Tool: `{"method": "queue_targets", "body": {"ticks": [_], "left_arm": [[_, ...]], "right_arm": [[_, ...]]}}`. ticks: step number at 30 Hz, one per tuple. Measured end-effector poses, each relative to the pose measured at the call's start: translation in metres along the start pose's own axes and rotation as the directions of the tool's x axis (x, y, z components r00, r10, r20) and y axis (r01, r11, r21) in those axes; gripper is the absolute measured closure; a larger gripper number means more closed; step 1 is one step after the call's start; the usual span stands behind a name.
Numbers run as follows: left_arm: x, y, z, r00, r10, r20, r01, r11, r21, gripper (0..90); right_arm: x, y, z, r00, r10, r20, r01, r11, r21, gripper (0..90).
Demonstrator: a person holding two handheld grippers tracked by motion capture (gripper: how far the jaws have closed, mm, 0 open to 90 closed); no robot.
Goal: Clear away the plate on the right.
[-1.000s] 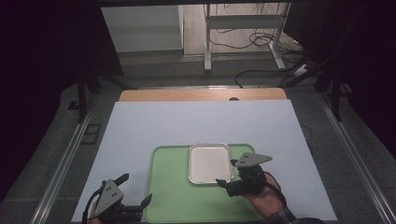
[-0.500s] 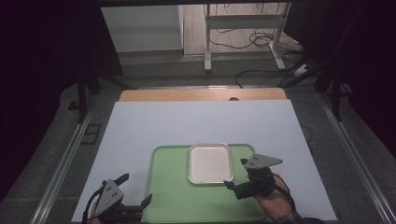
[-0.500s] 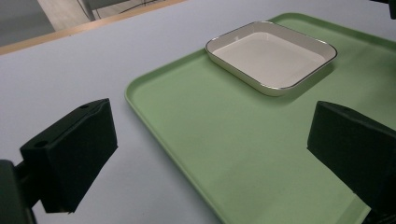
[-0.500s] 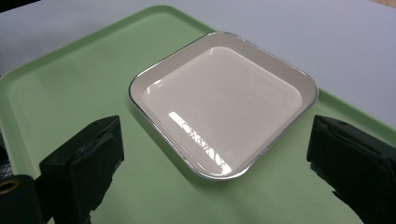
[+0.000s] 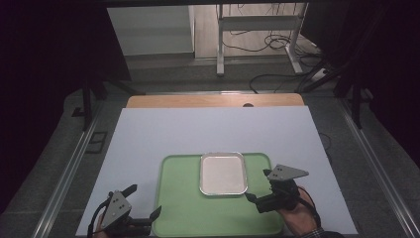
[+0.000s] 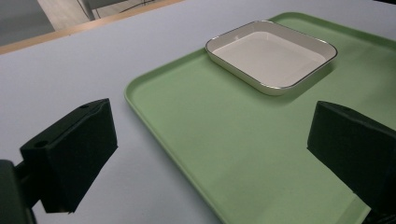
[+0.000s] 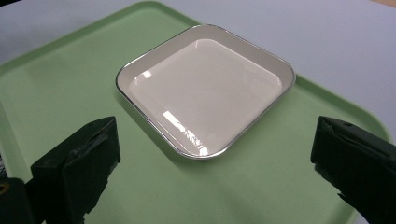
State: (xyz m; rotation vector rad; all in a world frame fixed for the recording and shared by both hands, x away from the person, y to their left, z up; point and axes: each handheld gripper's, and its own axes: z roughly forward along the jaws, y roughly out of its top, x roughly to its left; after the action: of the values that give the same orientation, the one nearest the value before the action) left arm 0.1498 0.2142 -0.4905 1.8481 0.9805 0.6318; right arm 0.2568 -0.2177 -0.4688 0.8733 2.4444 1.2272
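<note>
1. Here, around my work, a pale sheet [image 5: 213,134] covers the table in the middle of the high view, a strip of wooden edge [image 5: 213,100] shows along its top, and a metal stand [image 5: 257,34] with loose cables on the floor sits at the upper right of the frame.
2. On the sheet, low in the frame, lies a green tray [image 5: 183,203]; nothing lies between my jaws and the dish.
3. My right gripper [image 5: 260,191], lower right of the high view, has just been opening its jaws; they stand wide apart with nothing between them, just short of the dish's near right corner.
4. My left gripper [image 5: 143,208], at the lower left, is spread too, one jaw over the sheet and one over the tray's left edge.
5. The dish [image 7: 205,88] is a shallow square plate with rounded corners, cream inside with a thin silvery rim, glossy with highlights. It sits flat in the upper middle of the tray [image 7: 56,93].
</note>
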Motion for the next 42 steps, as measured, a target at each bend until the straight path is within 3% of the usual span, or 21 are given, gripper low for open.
{"method": "queue_targets", "body": {"ticks": [7, 20, 30, 42], "left_arm": [[0.0, 0.0, 0.0, 1.0, 0.002, -0.001, -0.002, 1.0, 0.0, 1.3], [0.0, 0.0, 0.0, 1.0, 0.001, 0.0, -0.001, 1.0, 0.001, 1.3], [0.0, -0.001, 0.0, 1.0, 0.0, -0.001, 0.0, 1.0, 0.001, 1.3], [0.0, -0.001, 0.001, 1.0, 0.0, -0.001, 0.0, 1.0, 0.005, 1.3]], "right_arm": [[-0.006, -0.005, -0.008, 0.9995, 0.028, 0.011, -0.028, 1.0, 0.005, 1.0], [-0.011, -0.01, -0.021, 0.9985, 0.007, 0.054, -0.007, 1.0, 0.007, 0.4], [-0.014, -0.015, -0.03, 0.9979, 0.033, 0.056, -0.033, 0.999, -0.003, 0.0], [-0.021, -0.024, -0.047, 0.9927, 0.073, 0.096, -0.07, 0.997, -0.04, 0.0]]}}
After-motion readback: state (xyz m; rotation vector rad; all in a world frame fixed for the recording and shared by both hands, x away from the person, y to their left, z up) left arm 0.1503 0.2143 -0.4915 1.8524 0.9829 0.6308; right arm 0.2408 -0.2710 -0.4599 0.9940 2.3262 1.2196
